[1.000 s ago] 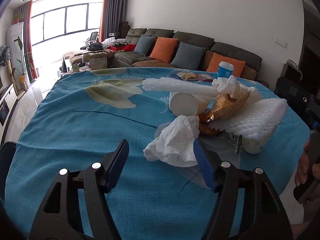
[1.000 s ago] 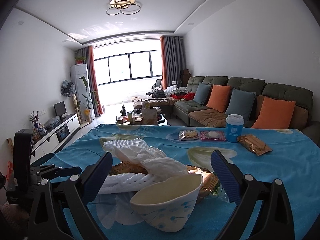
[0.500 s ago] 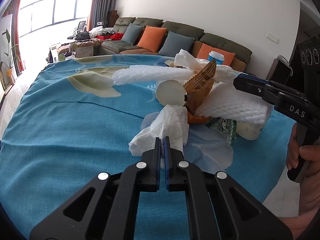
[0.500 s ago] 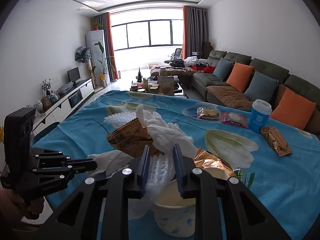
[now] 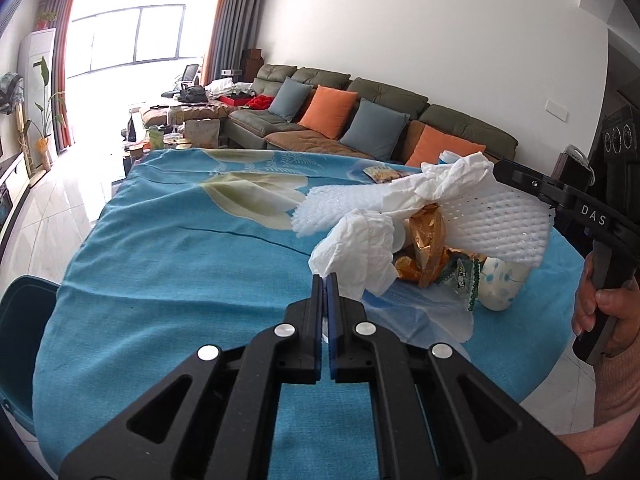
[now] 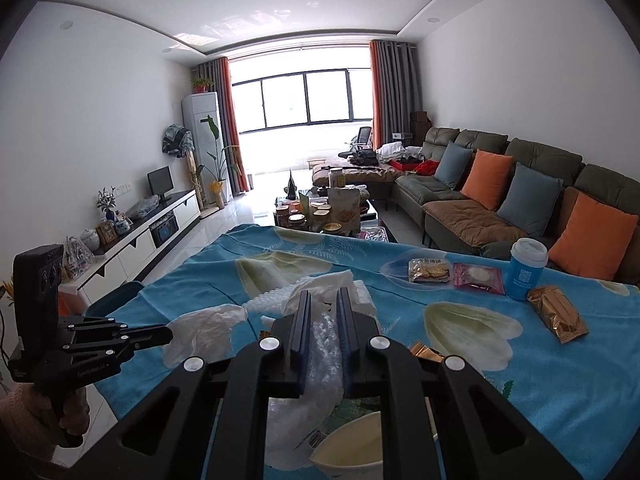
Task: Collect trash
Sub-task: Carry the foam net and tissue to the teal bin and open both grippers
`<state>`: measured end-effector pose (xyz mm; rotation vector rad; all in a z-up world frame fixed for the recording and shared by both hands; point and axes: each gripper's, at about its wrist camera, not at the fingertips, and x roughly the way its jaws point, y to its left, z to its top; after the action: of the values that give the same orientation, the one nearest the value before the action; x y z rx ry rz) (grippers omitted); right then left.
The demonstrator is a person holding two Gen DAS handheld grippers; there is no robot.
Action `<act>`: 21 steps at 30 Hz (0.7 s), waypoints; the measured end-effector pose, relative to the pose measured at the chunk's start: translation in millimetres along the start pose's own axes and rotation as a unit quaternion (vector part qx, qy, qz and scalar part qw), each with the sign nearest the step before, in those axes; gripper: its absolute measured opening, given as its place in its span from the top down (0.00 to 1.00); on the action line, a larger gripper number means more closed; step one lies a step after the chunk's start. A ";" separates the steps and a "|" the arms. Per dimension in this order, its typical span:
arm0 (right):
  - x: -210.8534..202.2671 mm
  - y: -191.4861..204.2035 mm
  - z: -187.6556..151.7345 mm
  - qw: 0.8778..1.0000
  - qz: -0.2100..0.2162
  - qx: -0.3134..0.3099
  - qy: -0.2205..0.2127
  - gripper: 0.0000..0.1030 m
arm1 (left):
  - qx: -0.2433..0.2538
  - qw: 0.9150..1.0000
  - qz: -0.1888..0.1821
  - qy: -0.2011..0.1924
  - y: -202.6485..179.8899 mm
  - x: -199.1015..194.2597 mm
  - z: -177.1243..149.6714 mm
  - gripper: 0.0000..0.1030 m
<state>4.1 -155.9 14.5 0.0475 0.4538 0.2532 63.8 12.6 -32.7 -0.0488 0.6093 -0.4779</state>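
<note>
Both tongs stood spread a second ago; now both have bitten. The left gripper is pressed together on a corner of the tissue, which has come up off the cloth and hangs at frame centre. The right gripper has its jaws closing on the foam net, with plastic wrap bunched between them too; seen from the left wrist, the net is lifted at the right of the frame with a second tissue and a gold wrapper dragged up alongside (whether the wrapper is pinched or merely snagged, I cannot tell). Most of the loose trash looks to be in hand at once, so the pick-up seems done and carrying it off is likely next.

A paper cup sits below the net near the right edge of the cloth, touching the leftover wrappers, and could be knocked off. The unopened snacks and the blue cup lie well apart at right in the right wrist view. The cloth's left half is bare; a blue bin rim shows at lower left, beside the table's edge.
</note>
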 end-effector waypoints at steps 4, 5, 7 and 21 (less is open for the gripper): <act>-1.5 8.3 8.0 1.000 0.018 0.000 -0.011 0.89 | -0.007 1.000 0.020 -0.021 11.2 -23.0 2.6 0.98; -1.6 11.0 9.8 1.000 0.025 0.000 -0.012 0.89 | -0.010 0.999 0.026 -0.026 13.7 -28.6 2.8 0.98; -1.2 15.9 13.1 0.999 0.034 -0.001 -0.016 0.89 | -0.016 0.999 0.032 -0.032 21.4 -36.3 3.6 0.98; 24.4 73.6 32.0 0.987 0.158 -0.011 -0.018 0.89 | -0.057 0.992 0.095 -0.056 79.1 -80.9 -6.4 0.98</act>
<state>22.3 -78.2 40.3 0.1018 0.4070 0.5680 35.4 119.6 -8.8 -0.1244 0.5256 -0.2539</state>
